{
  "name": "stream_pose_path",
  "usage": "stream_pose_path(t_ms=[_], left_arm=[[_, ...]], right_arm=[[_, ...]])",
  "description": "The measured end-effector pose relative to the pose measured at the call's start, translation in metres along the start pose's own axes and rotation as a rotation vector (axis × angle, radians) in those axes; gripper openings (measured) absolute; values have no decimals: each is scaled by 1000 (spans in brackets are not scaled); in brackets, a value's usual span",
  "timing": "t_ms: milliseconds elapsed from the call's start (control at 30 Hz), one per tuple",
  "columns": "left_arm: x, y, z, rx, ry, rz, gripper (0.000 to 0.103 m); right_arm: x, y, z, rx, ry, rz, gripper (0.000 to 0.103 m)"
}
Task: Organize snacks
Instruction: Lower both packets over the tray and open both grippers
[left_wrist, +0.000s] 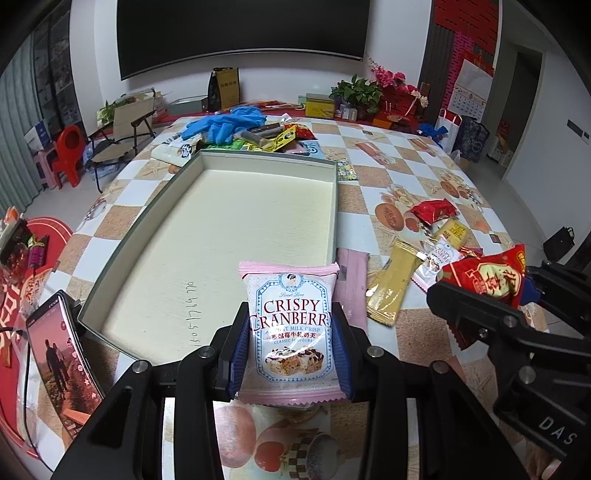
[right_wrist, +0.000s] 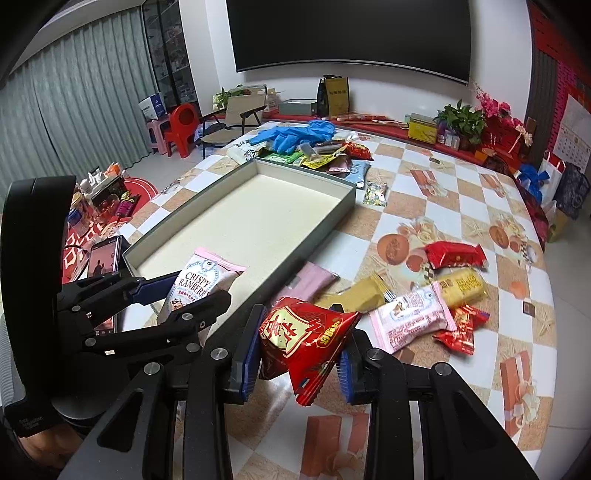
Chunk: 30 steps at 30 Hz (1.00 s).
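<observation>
Carrying stage of the snack sorting, by the look of it: left gripper (left_wrist: 291, 328) clamped on a pink-edged white "Crispy Cranberry" milk-crisp packet (left_wrist: 291, 325), held upright over the near corner of the shallow grey cardboard tray with cream lining (left_wrist: 334, 206); right gripper (right_wrist: 301, 354) clamped on a crinkled red foil snack bag with gold characters (right_wrist: 303, 343), held above the checked orange-and-white tablecloth (right_wrist: 436, 173) just right of the tray's near edge. Tray bare inside, so nothing sorted yet. Next move, as a judgement only: bringing each packet over the tray floor, lowering, then parting the jaws, with room left between the two tools to avoid a knock. Counted on the cloth to the right of the tray: one red wrapped packet (right_wrist: 454, 254), one yellow bar packet (right_wrist: 463, 284), one pink-and-white packet (right_wrist: 410, 321), one small red foil packet (right_wrist: 460, 328), one tan sachet (right_wrist: 364, 293), plus one flat pink packet (right_wrist: 314, 280) touching the tray's side. Beyond the far end, a mixed heap of snack packets (right_wrist: 332, 155), too jumbled to count, under blue disposable gloves (right_wrist: 295, 134); one small floral packet (right_wrist: 375, 194) nearby. One phone (left_wrist: 62, 354) propped left of the tray.
</observation>
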<state>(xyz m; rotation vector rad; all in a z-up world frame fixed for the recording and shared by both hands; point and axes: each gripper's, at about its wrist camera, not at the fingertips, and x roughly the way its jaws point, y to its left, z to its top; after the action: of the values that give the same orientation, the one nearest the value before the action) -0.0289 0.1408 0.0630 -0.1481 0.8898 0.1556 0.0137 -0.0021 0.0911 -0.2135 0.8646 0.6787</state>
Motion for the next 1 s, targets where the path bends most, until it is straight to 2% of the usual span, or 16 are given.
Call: stream_pose_path(t_ms=[233, 367, 567, 833, 1000], left_arm=[[5, 12, 4, -29, 19, 13, 43], [12, 24, 20, -48, 46, 36, 43], [31, 46, 42, -108, 104, 33, 43], [59, 66, 63, -142, 158, 52, 43], [82, 82, 73, -192, 204, 39, 43]], right_arm=[[6, 3, 10, -6, 8, 0, 36], [14, 2, 21, -2, 19, 5, 36], [27, 3, 52, 21, 33, 39, 36], [69, 22, 83, -27, 86, 37, 36], [98, 24, 99, -36, 110, 10, 36]])
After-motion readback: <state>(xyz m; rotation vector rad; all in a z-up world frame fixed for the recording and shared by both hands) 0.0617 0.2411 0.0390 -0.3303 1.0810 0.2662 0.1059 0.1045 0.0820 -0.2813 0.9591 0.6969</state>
